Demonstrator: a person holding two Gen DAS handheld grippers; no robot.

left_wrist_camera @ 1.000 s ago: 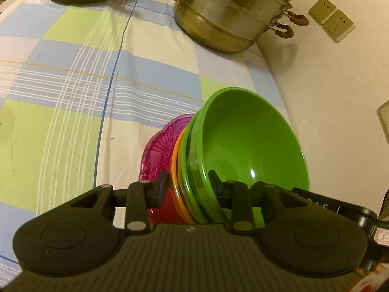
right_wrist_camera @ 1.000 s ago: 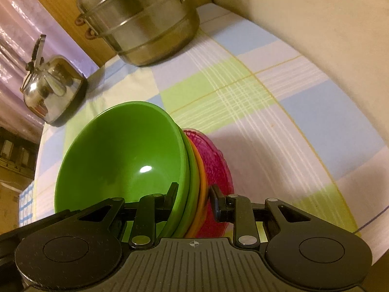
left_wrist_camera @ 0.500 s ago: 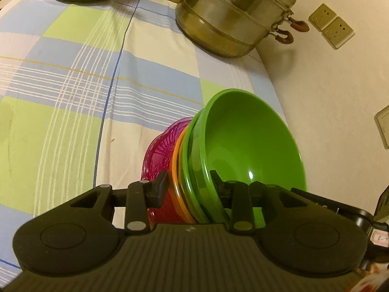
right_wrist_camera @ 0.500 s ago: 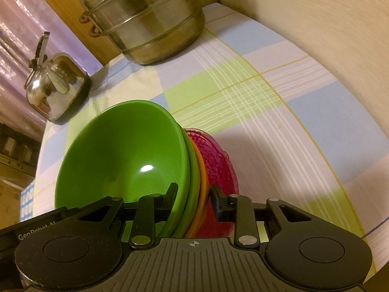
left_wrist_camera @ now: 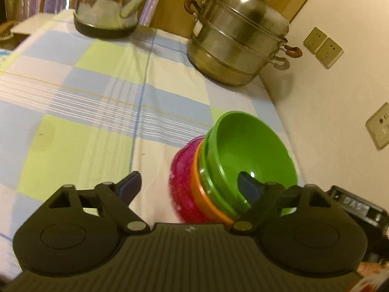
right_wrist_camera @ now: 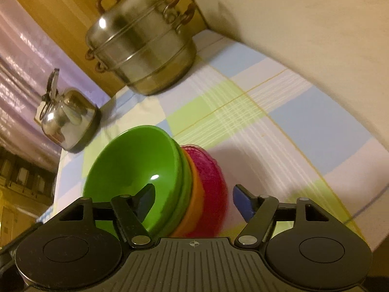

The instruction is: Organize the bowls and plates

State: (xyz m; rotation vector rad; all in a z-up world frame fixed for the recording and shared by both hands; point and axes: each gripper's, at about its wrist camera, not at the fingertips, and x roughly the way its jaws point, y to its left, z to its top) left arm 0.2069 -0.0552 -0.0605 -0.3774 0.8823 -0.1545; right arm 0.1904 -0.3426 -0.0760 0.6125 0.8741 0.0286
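A nested stack stands on the checked tablecloth: a green bowl (left_wrist_camera: 250, 150) on top, a second green one, an orange one (left_wrist_camera: 201, 194) and a pink glass dish (left_wrist_camera: 182, 180) at the bottom. It also shows in the right wrist view, green bowl (right_wrist_camera: 136, 160) over pink dish (right_wrist_camera: 211, 194). My left gripper (left_wrist_camera: 189, 182) is open, its fingers wide on either side of the stack's near rim. My right gripper (right_wrist_camera: 194, 199) is open too, one finger inside the green bowl, the other outside the pink dish. Neither touches the stack.
A steel steamer pot (left_wrist_camera: 238, 48) stands at the back by the wall, a steel kettle (left_wrist_camera: 109, 2) to its left. They also show in the right wrist view, pot (right_wrist_camera: 143, 48) and kettle (right_wrist_camera: 65, 119). Wall sockets (left_wrist_camera: 323, 47) are on the right wall.
Both grippers have opened and let go of the stack's rim. Both have drawn back and tilted up, so the pot and kettle show more fully.
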